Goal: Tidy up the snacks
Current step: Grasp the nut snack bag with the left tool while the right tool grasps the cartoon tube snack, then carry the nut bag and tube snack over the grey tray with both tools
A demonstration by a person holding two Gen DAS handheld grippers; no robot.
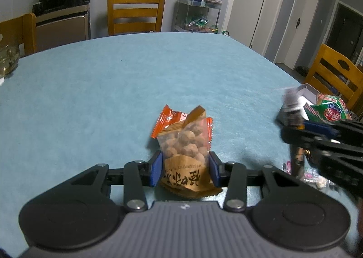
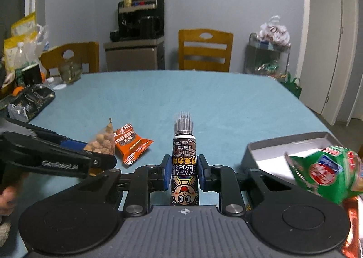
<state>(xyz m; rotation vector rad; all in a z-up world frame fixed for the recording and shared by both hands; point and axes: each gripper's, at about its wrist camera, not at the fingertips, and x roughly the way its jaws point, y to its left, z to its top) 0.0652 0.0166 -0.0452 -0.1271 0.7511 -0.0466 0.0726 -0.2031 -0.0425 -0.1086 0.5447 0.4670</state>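
Note:
My left gripper (image 1: 185,168) is shut on a clear-and-brown bag of round nut snacks (image 1: 186,151), held just above the blue tablecloth; it also shows in the right wrist view (image 2: 102,143). An orange snack packet (image 1: 169,121) lies on the cloth just behind it, seen in the right wrist view (image 2: 130,142) too. My right gripper (image 2: 183,172) is shut on a slim brown chocolate stick packet (image 2: 184,162), upright between the blue pads. In the left wrist view the right gripper (image 1: 292,130) is at the right, blurred.
A grey open box (image 2: 283,146) sits at the right with a green snack bag (image 2: 326,174) over its near side. A black foil bag (image 2: 31,101), a glass jar (image 2: 69,71) and clutter are at the far left. Wooden chairs (image 2: 204,49) ring the blue table (image 1: 136,76).

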